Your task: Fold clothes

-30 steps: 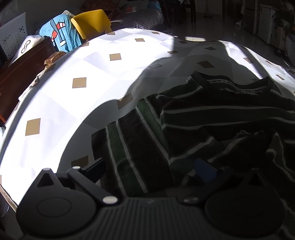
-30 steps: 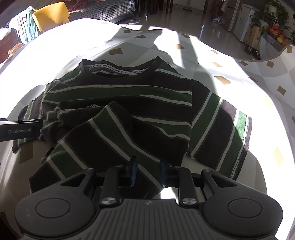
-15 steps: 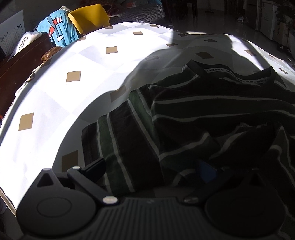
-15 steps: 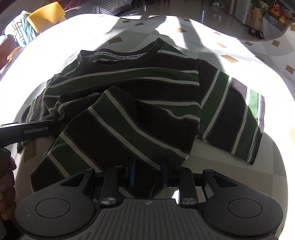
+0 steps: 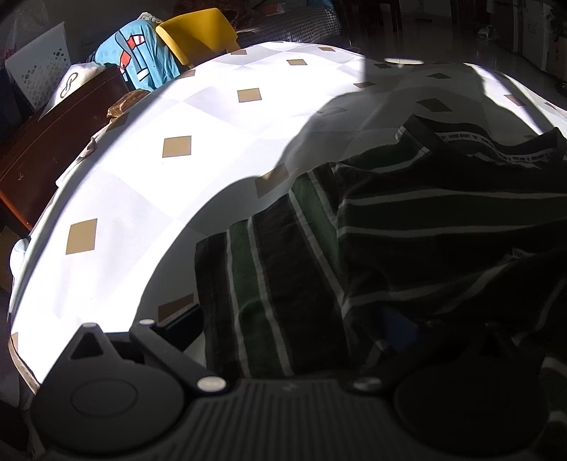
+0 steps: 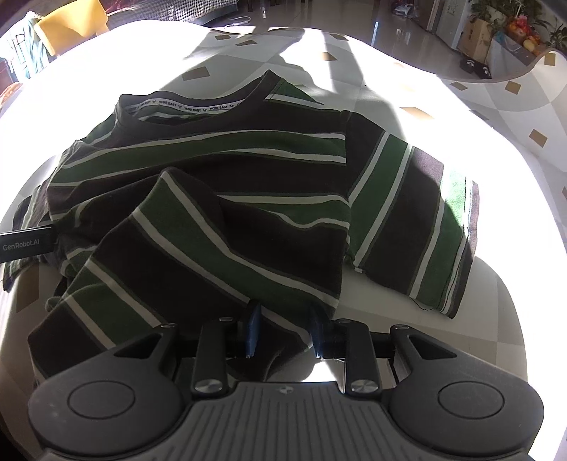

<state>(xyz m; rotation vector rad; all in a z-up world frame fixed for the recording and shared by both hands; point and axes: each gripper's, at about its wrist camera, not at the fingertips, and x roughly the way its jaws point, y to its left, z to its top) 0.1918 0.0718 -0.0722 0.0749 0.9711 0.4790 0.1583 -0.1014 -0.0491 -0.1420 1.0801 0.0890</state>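
Right tongs (image 6: 283, 329): nearest to us, parted, with the hem of the shirt (image 6: 230, 212) lying between the two blue pads; we cannot tell that they bear on the cloth, so we call them released.
Left tongs (image 5: 294, 326): spread wide over the shirt's left sleeve (image 5: 269, 269); the right-hand finger is half buried in dark folds. Released, as far as we can judge.
Shirt: on the counter (image 5: 141, 184), collar (image 6: 187, 106) away from us, chest flat, lower body flung up over the middle in a slack diagonal heap. Right sleeve (image 6: 407, 227) spread flat to the side.
Stage: this fits a fold half made or a fold let go; we cannot say which.
Risk, grip: closing on the bunched hem could catch two layers or only one, and a lift would then drag the heap askew.
Risk, snag: the buried left finger could pull the sleeve along if it moves off.
Risk, sight: hard sun and deep shadow across the cloth hide edges on the left side.
Far: yellow chair (image 5: 198, 32) with a blue garment (image 5: 141, 53) beside it, well apart from the shirt.
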